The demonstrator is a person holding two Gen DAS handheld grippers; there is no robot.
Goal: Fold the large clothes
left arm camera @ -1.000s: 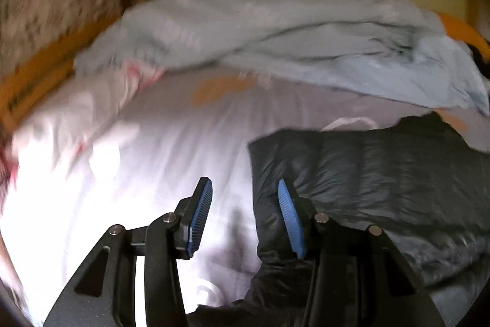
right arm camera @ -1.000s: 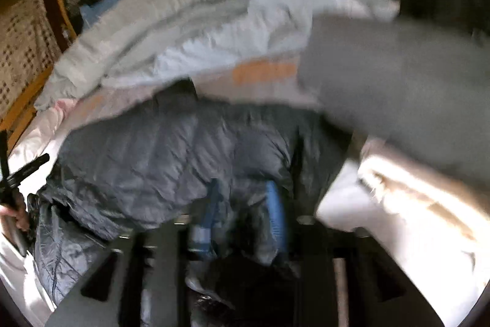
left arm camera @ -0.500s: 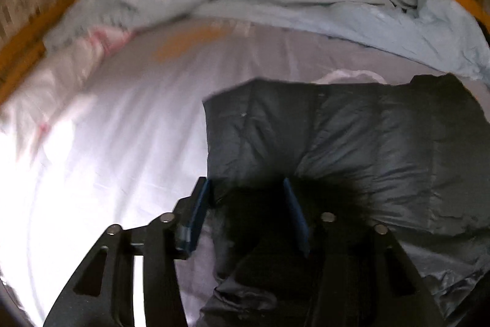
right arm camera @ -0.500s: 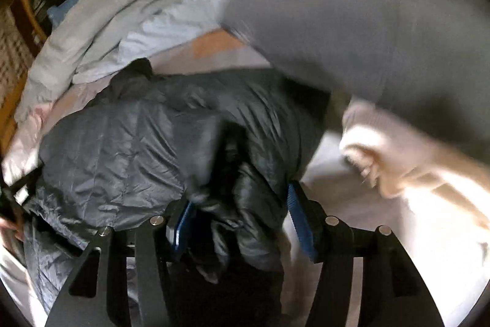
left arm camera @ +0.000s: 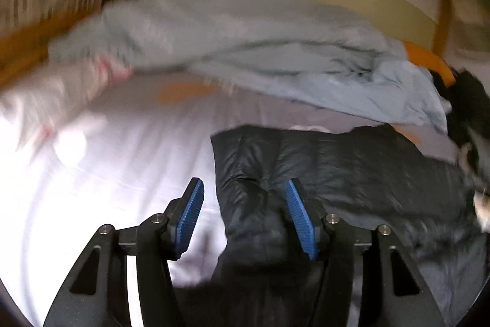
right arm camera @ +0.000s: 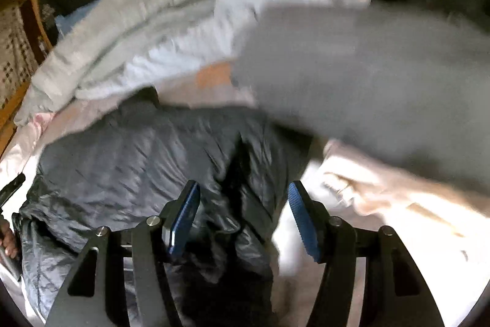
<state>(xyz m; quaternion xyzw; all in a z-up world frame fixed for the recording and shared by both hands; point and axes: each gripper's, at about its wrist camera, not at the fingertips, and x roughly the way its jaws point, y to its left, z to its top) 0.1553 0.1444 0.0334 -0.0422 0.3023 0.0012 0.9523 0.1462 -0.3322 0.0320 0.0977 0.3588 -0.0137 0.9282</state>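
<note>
Jacket fabric fills the lower right of the left wrist view: a dark quilted jacket (left arm camera: pixel 352 170) lies on the pale bed sheet (left arm camera: pixel 101 173), its straight left edge running from about 12 o'clock of the left gripper (left arm camera: pixel 243 212) down between the blue pads. The jaws stand apart; the jacket's edge sits in the gap, close to the right-hand pad, but the pads do not press on it. At 12 o'clock, beyond the jacket, a rumpled light blue blanket (left arm camera: pixel 260 51) is heaped against the wooden bed frame (left arm camera: pixel 21 51), which runs off toward 10 o'clock.

Right wrist view: the same jacket (right arm camera: pixel 147 155) spreads from 9 to 12 o'clock of the right gripper (right arm camera: pixel 243 216), with a dark crease or bunched fold running down into the gap. These jaws are opening, fabric between them but not pinched. A blurred grey garment (right arm camera: pixel 352 81) covers the area from 1 to 3 o'clock, with cream cloth (right arm camera: pixel 382 198) under it. At 9 o'clock the tip of the other gripper and a hand (right arm camera: pixel 7 241) show at the jacket's far edge.

By my reading the folding is partway: the jacket looks flattened, with at least one side squared. The bunched near end needs tidying, and the grey garment looks unfolded.
</note>
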